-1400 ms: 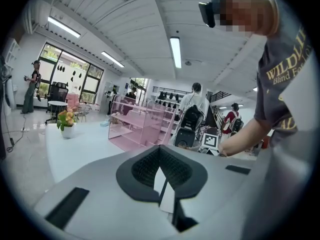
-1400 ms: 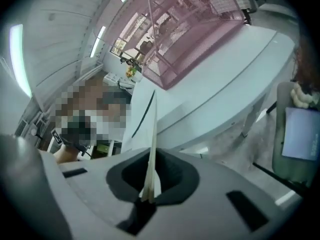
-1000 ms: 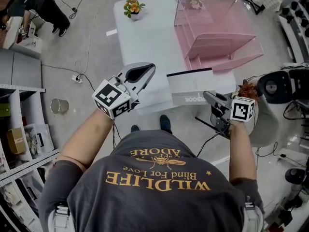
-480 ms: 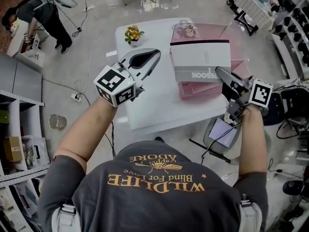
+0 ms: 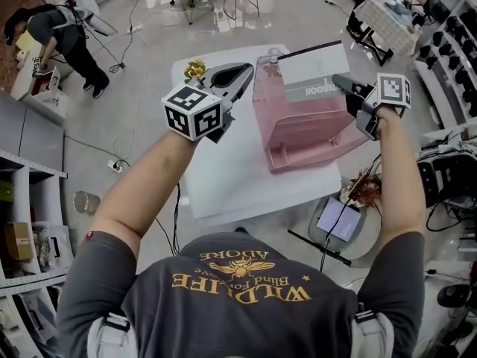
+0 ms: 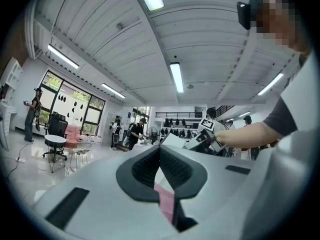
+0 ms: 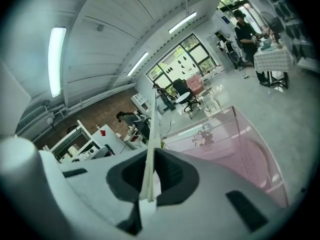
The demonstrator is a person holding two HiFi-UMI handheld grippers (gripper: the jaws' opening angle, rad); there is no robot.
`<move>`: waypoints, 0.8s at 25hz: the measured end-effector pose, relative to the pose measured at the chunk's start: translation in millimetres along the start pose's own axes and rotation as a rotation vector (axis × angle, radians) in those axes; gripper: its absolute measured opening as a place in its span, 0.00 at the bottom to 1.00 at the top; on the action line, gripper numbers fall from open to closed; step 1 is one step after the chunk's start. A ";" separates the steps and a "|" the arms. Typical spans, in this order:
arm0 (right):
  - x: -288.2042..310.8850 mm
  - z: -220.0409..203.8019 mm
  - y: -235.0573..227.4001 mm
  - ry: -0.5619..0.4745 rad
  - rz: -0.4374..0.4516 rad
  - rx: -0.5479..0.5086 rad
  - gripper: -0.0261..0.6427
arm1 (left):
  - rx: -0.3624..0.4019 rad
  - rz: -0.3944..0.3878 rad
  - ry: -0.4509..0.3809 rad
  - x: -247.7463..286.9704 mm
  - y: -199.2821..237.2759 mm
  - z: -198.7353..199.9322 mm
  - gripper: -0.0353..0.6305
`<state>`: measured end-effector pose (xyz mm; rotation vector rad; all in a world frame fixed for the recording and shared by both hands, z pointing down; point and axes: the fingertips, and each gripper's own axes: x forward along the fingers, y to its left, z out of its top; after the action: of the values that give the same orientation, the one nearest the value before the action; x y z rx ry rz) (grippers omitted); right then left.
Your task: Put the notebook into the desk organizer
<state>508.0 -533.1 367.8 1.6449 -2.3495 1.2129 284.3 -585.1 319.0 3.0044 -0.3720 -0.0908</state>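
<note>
A grey-white notebook (image 5: 313,69) with a black spine hangs tilted over the far top of the pink mesh desk organizer (image 5: 298,125). My right gripper (image 5: 344,83) is shut on its right edge. In the right gripper view the notebook (image 7: 151,134) shows edge-on between the pads, with the organizer (image 7: 235,149) below and to the right. My left gripper (image 5: 240,73) hovers over the white table (image 5: 223,170), just left of the organizer, shut with nothing in it. In the left gripper view its pads (image 6: 172,166) meet at the tip, and the right hand with the notebook (image 6: 172,140) is ahead.
A small flower pot (image 5: 195,69) stands at the table's far left corner, close to my left gripper. A round stool with a tablet (image 5: 339,221) is by the table's near right. Shelves (image 5: 22,200) line the left wall. A person (image 5: 59,28) bends over at far left.
My right gripper has carried the notebook from the table's near edge up and forward to above the organizer. My left gripper has moved forward alongside, still shut.
</note>
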 end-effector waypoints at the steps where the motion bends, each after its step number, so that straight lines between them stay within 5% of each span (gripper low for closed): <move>1: 3.3 2.4 -5.6 0.010 0.000 0.007 0.05 | 0.002 -0.003 0.002 6.9 0.2 0.2 0.05; 9: 40.0 0.9 -45.1 0.101 0.021 0.100 0.05 | 0.014 -0.024 0.029 48.3 -3.1 -13.3 0.05; 14: 47.6 -13.3 -88.9 0.192 -0.151 0.090 0.05 | 0.006 -0.021 0.032 58.0 -2.3 -16.7 0.05; 20: 58.7 -22.9 -112.0 0.343 -0.375 -0.073 0.08 | 0.001 -0.018 0.039 64.6 1.8 -21.6 0.05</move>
<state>563.6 -581.0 473.3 1.6051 -1.7679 1.1996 348.0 -600.5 337.7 3.0061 -0.3411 -0.0334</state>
